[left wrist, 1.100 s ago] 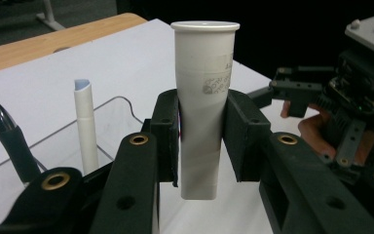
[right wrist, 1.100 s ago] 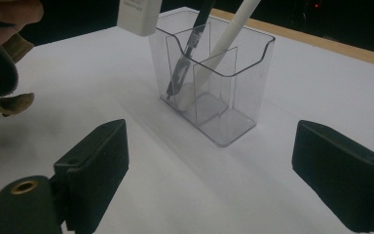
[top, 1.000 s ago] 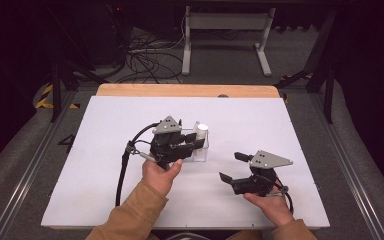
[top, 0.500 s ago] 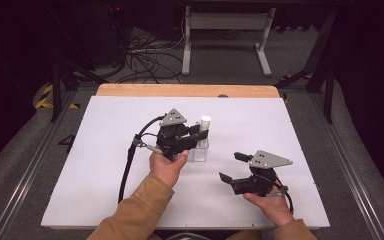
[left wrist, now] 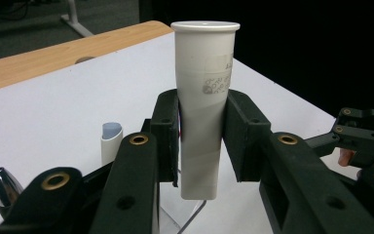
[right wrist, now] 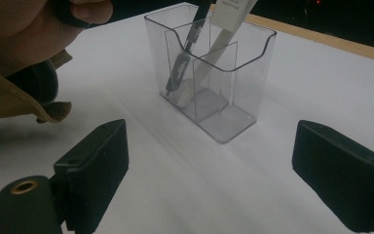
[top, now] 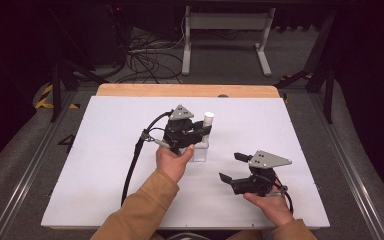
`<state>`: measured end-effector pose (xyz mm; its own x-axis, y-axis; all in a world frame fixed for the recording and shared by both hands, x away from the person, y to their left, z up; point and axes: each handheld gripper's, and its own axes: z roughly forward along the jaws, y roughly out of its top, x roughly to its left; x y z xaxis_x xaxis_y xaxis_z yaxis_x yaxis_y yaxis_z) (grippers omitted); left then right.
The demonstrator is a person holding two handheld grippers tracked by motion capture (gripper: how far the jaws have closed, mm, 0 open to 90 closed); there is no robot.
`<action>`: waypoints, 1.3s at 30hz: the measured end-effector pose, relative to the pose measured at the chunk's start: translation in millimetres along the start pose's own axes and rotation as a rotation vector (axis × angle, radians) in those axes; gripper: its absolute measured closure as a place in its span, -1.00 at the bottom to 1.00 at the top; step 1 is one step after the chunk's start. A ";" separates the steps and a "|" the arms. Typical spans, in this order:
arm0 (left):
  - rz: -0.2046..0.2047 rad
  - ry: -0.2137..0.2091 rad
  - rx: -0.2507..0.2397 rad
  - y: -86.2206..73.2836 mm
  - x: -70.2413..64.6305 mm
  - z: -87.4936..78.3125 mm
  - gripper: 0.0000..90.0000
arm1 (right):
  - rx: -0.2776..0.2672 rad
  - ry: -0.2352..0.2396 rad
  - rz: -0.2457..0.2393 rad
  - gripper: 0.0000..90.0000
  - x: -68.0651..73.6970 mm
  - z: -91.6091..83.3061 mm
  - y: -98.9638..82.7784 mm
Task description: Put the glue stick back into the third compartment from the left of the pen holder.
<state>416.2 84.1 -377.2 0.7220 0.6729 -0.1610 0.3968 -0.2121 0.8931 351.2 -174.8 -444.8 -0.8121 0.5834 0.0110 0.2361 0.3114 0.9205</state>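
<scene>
White tube (left wrist: 202, 112) upright, clamped in left tongs (top: 200, 132) above clear holder (right wrist: 209, 73) at frame centre; right tongs (top: 230, 167) agape, empty, lower right

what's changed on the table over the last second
The left gripper, shut on the white tube, has carried it a little to the right and now holds it above the clear holder. The right gripper has stayed where it was, jaws open and holding nothing. The holder has not moved.
</scene>
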 end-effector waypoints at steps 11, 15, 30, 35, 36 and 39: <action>0.067 0.072 0.016 -5.7 -2.5 3.9 0.53 | 0.000 -0.002 0.000 -0.70 -0.1 0.1 0.0; 0.083 0.079 0.026 -8.2 -3.0 7.5 0.53 | 0.000 -0.001 0.000 -0.70 -0.2 0.1 -0.1; 0.064 0.051 0.067 -19.3 8.0 14.7 0.53 | 0.003 -0.002 -0.009 -0.70 -0.1 -0.3 0.0; 0.069 0.052 0.078 -21.1 8.3 16.3 0.53 | 0.001 0.001 -0.006 -0.70 0.4 0.1 -0.1; 0.071 0.051 0.079 -21.3 8.4 16.6 0.53 | 0.001 0.001 -0.007 -0.70 0.4 0.0 0.0; 0.078 0.054 0.087 -22.2 8.3 17.4 0.53 | -0.001 0.002 -0.003 -0.70 0.6 -0.1 0.1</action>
<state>423.3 82.1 -405.7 0.7219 0.6887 -0.0680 0.3904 -0.3240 0.8618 350.7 -174.4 -444.6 -0.8139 0.5809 0.0094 0.2336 0.3124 0.9208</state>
